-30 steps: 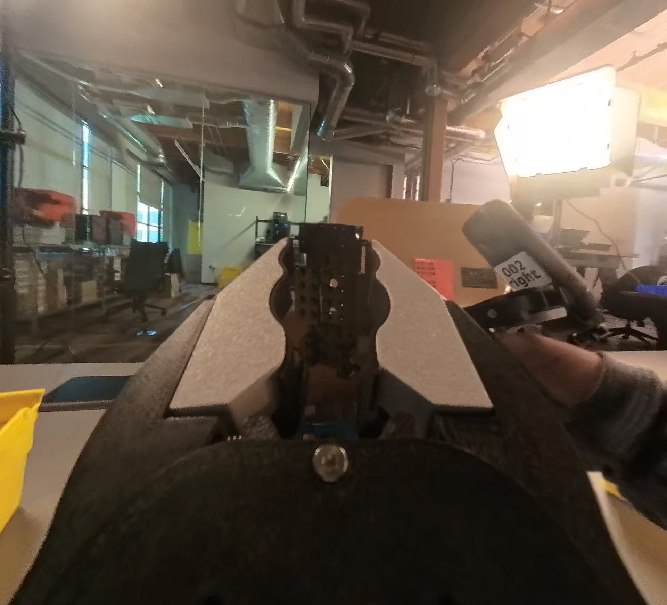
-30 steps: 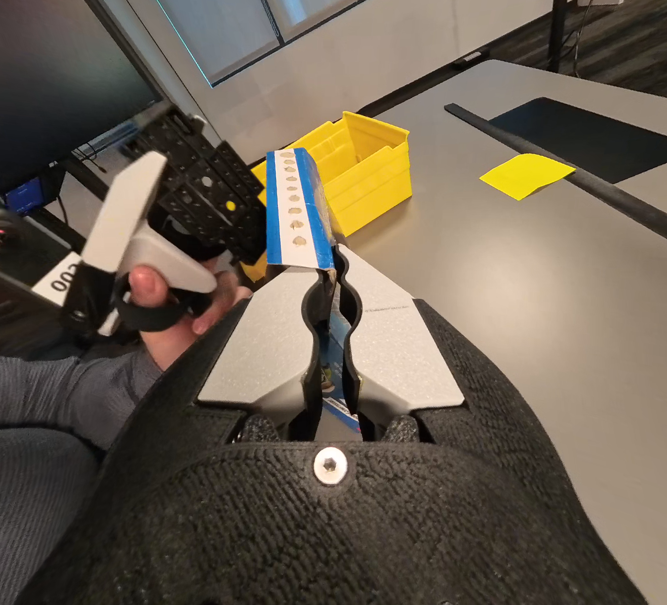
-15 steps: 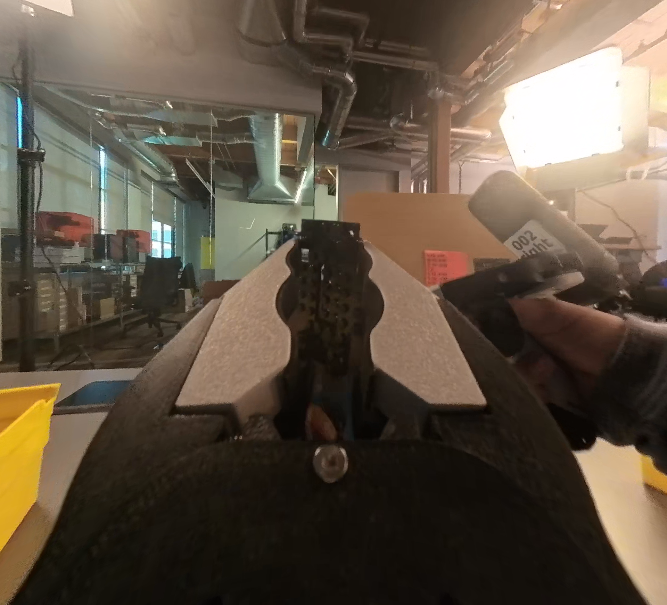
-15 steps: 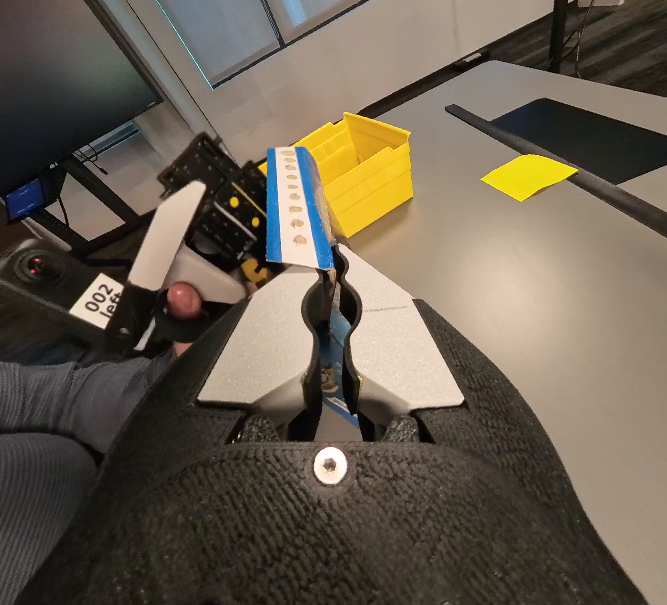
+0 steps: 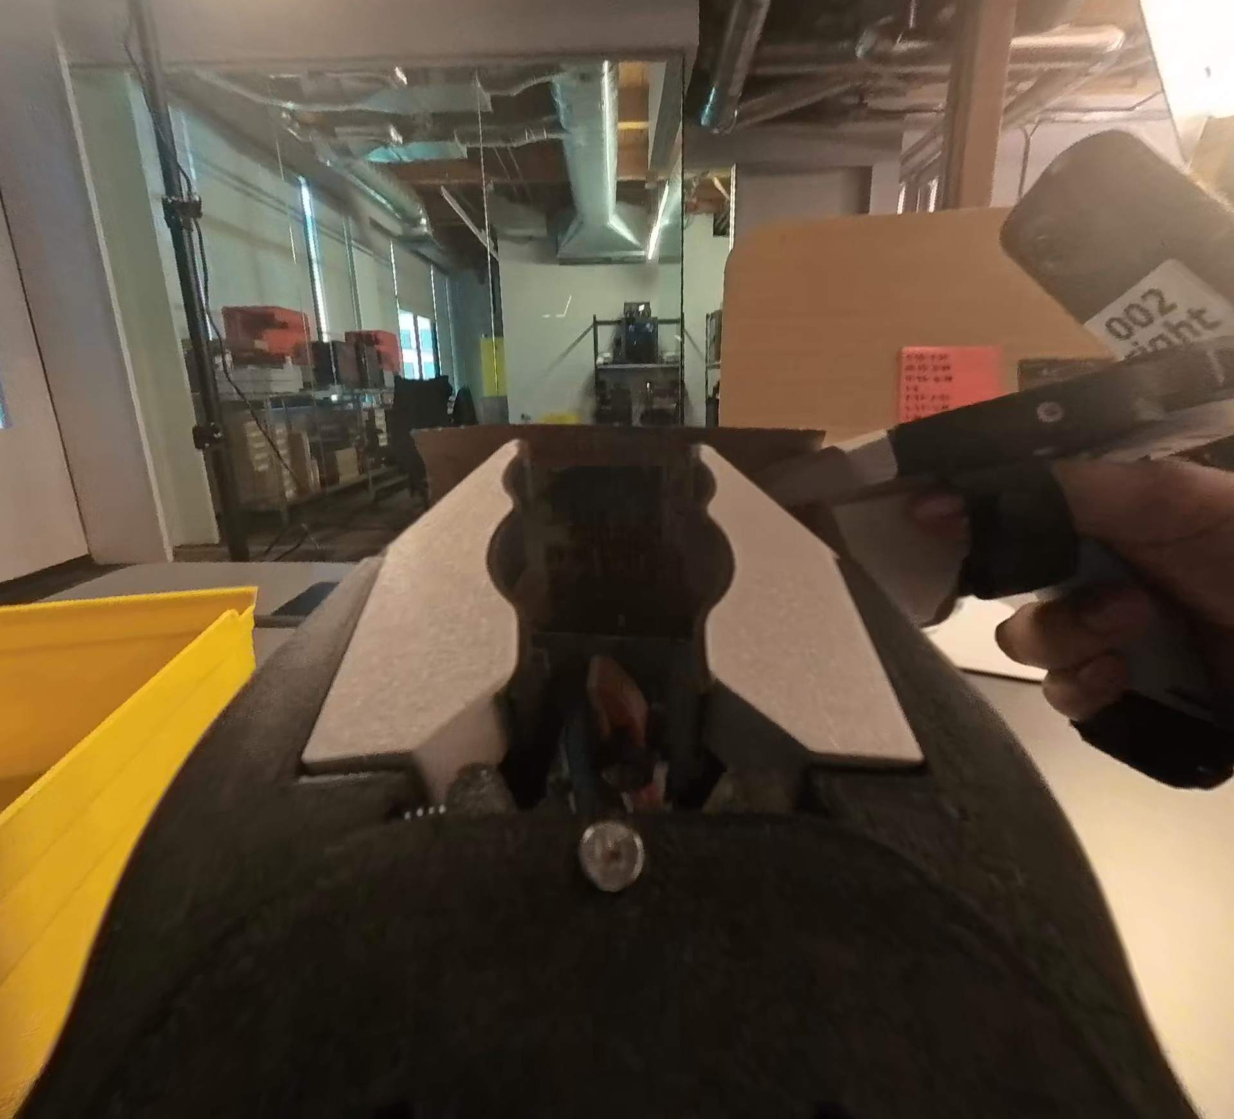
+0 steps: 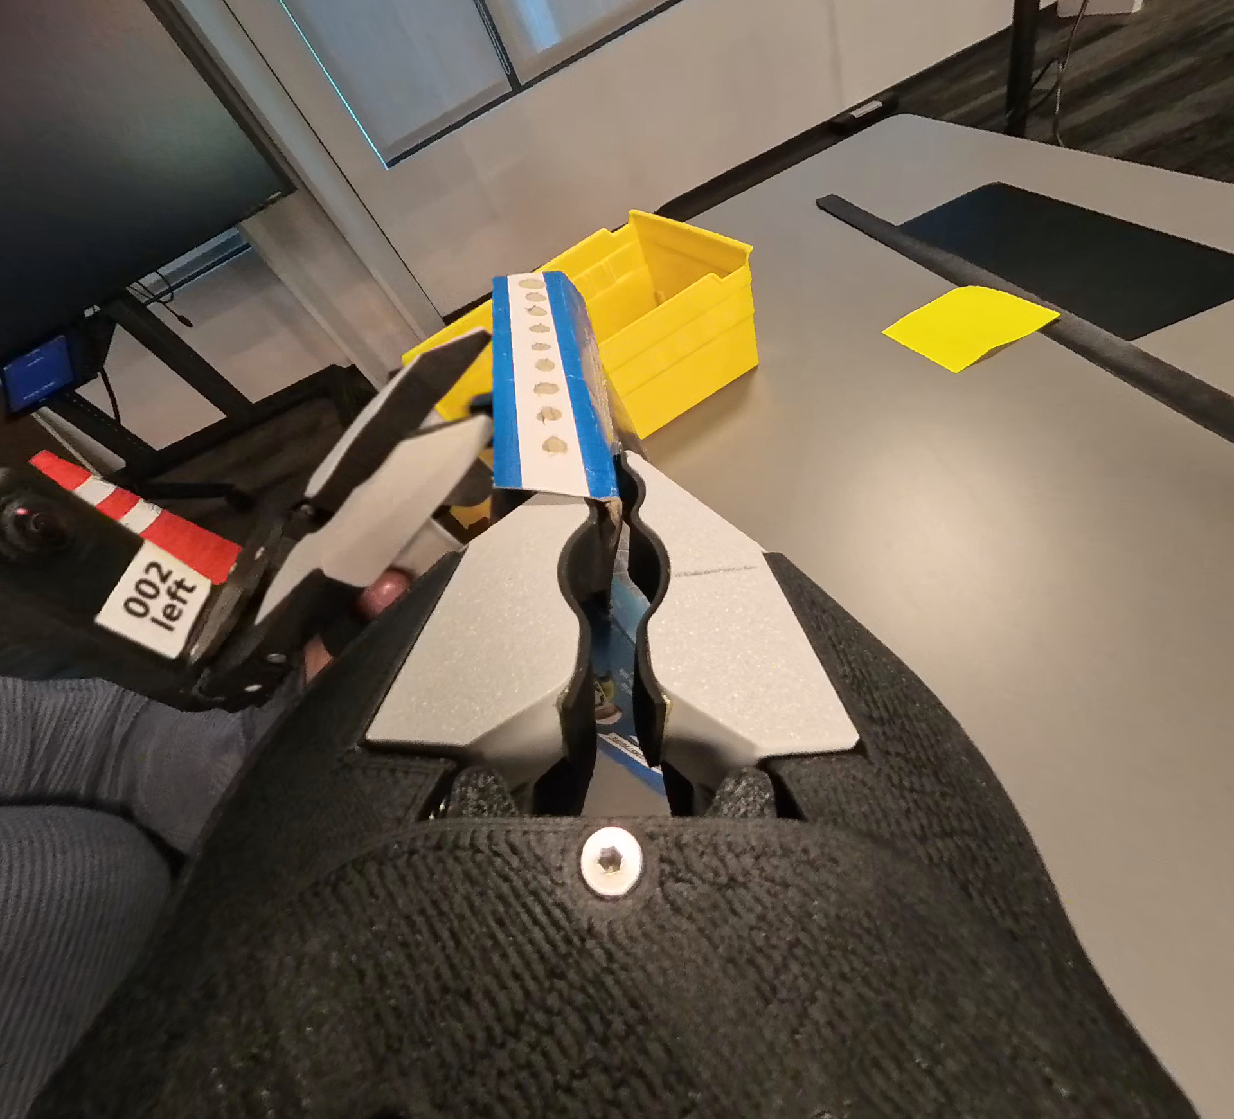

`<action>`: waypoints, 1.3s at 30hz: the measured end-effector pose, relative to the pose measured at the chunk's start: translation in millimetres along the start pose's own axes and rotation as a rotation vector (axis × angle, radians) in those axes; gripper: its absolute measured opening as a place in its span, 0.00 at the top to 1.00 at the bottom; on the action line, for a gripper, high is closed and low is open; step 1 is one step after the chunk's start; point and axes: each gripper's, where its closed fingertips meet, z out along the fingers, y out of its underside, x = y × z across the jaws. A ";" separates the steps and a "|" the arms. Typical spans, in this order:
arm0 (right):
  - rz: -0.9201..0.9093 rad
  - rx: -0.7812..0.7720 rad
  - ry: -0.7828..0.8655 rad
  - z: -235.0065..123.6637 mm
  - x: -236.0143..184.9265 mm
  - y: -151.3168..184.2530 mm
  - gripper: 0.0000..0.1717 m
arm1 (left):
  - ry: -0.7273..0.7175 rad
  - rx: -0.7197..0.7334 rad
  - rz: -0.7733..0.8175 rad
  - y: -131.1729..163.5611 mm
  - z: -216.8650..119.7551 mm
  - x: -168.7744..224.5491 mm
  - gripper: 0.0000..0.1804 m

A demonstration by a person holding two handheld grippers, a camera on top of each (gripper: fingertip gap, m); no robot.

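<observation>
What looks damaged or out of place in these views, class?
The blue-and-white carton pinched in the right gripper looks worn. Its white strip carries a row of ragged torn holes, and the corner at the fingertips is frayed. Nothing looks spilled.

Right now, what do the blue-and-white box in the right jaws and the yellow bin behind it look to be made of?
The box looks like thin printed cardboard: glossy blue-and-white outside, a raw brown edge where the right gripper pinches its wall, and a row of rough punched holes. The bin looks like moulded hard plastic: uniform yellow, smooth with a slight sheen, ribbed walls.
</observation>
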 end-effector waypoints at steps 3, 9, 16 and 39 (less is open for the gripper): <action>0.000 0.000 0.003 -0.4 0.6 0.1 1.00 | 0.035 -0.049 -0.015 4.3 -0.6 1.4 0.62; -0.008 0.002 0.004 -2.8 2.6 -0.3 1.00 | 0.110 -0.131 0.006 -3.8 -20.7 -10.4 0.44; -0.165 -0.005 0.001 -3.8 -5.5 -1.6 1.00 | 0.158 -0.258 0.084 -6.6 -32.4 -50.5 0.62; -0.381 0.014 0.047 -20.8 -28.5 -16.4 1.00 | 0.253 -0.864 0.172 40.2 -20.4 -58.9 1.00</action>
